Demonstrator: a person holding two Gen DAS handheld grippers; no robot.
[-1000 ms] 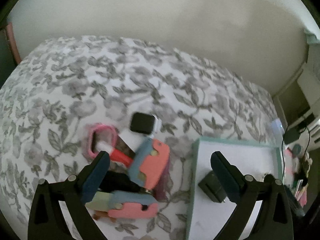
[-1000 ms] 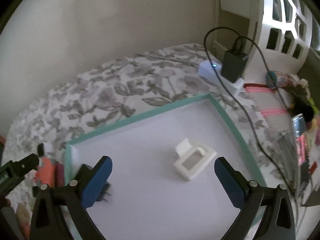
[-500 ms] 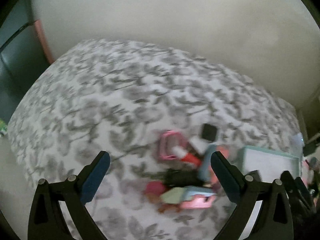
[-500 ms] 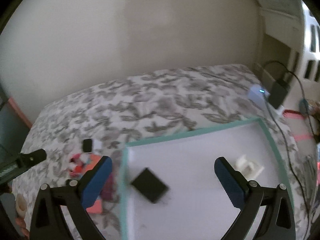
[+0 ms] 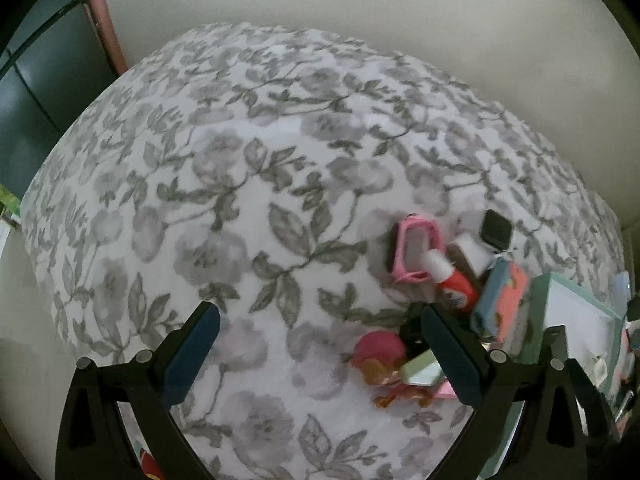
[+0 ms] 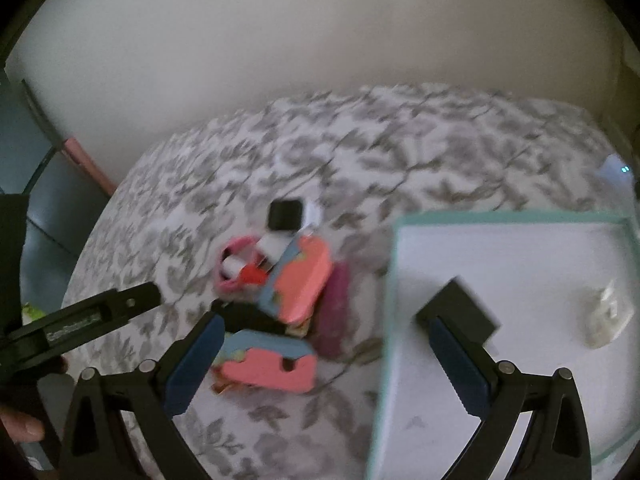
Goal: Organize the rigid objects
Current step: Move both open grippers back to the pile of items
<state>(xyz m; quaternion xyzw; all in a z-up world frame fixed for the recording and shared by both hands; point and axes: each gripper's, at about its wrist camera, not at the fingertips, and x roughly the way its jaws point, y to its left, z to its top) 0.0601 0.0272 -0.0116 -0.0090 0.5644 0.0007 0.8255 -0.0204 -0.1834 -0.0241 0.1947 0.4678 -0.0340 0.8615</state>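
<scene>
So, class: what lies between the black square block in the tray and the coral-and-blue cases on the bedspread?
In the right wrist view, only the tray's teal rim and a maroon case separate the black block from the coral-and-blue cases.

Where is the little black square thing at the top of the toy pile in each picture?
Left wrist view: the black square sits far right, above the middle, beyond the pink frame.
Right wrist view: the black square sits left of centre, topping the pile.
Shared landmark: the teal-rimmed tray, right of the pile in both.
</scene>
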